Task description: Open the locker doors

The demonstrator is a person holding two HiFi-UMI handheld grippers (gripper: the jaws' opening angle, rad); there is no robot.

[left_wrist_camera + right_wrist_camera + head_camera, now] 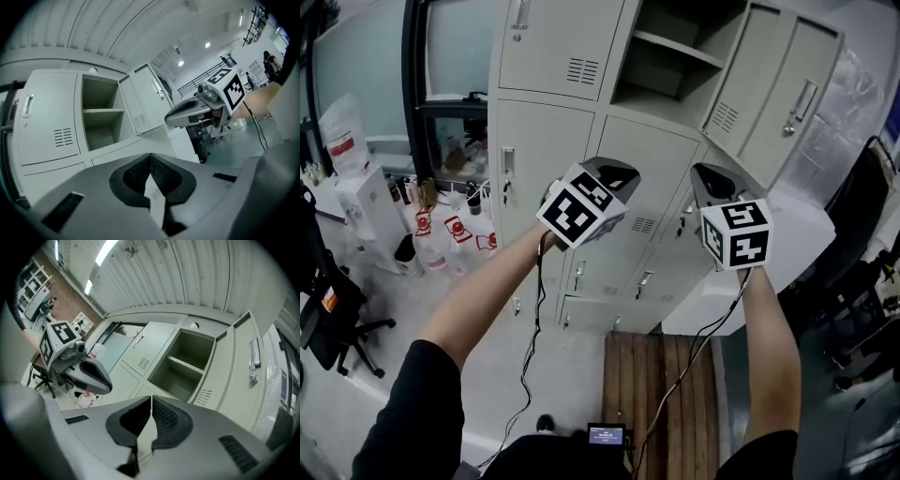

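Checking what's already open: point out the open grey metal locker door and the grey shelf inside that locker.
Open grey metal locker door point(759, 84), head view, panel left of its handle.
Grey shelf point(680, 49), head view, front edge.

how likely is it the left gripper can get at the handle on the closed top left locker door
Probably yes: only open air lies between the left gripper and the handle, with nothing in the way. Its jaws are shut and empty, so they would have to open first.

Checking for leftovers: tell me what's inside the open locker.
The locker holds one shelf. Nothing shows on the shelf or in the space below it. The corners just behind the front frame are hidden.
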